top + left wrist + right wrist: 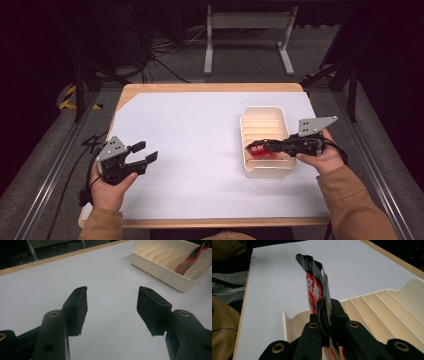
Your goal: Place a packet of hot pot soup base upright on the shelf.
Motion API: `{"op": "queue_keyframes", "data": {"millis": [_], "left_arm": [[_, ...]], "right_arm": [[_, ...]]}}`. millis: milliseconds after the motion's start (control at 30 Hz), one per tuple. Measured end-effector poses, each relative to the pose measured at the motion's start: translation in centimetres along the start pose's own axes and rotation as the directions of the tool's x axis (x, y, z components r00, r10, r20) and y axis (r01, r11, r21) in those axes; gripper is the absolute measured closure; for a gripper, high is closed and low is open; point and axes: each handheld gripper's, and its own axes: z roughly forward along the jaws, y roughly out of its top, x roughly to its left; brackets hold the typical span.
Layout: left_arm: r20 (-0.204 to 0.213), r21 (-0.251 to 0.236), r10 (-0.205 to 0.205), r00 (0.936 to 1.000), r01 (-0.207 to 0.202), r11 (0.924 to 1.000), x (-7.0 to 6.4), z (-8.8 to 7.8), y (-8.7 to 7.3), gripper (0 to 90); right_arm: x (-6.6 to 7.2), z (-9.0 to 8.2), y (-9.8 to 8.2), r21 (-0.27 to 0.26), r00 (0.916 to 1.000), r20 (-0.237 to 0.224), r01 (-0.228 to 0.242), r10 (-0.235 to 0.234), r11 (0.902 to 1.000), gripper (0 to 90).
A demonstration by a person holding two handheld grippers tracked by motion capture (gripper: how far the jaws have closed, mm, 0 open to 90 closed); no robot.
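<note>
A cream slotted tray (247,124) stands on the white sheet at the right of the table. Over its near end my right gripper (264,147) is shut on a flat red and black packet (258,150) with white lettering. In the right gripper view the packet (315,288) sticks up past the jaws, above the tray's dividers (387,305). My left gripper (145,152) stands open at the left front of the table with nothing between its pads (77,306). In the left gripper view the tray (160,268) sits far right, with the packet (191,260) leaning in its slots.
A white sheet (200,150) covers most of the wooden table (210,87). Beyond the far edge stand a grey metal frame (247,30) and cables on the dark floor. Black rails run along both sides of the table.
</note>
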Motion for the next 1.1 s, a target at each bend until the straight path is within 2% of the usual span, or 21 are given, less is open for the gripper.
{"op": "queue_keyframes", "data": {"millis": [300,667,867,1100], "left_arm": [[-0.001,0.004,-0.002,1.0000,0.002,1.0000,0.0,0.0,0.0,43.1],[-0.003,0.005,-0.002,1.0000,0.002,1.0000,0.1,0.1,-0.1,43.0],[-0.002,0.005,-0.003,1.0000,0.003,1.0000,0.1,0.1,-0.1,42.1],[-0.003,0.007,-0.013,0.9999,0.013,0.9999,0.1,0.1,-0.1,39.3]], "right_arm": [[-0.1,-0.2,-0.7,0.016,0.9998,0.015,-0.015,0.015,0.9998,87.5],[-0.2,-0.3,-1.4,0.008,0.9994,0.020,-0.029,0.029,0.9995,87.4],[-0.2,-0.3,-1.4,0.007,0.9990,0.030,-0.033,0.033,0.9994,84.6],[0.1,-0.5,-1.0,-0.003,0.9983,0.049,-0.032,0.032,0.9995,74.9]]}}
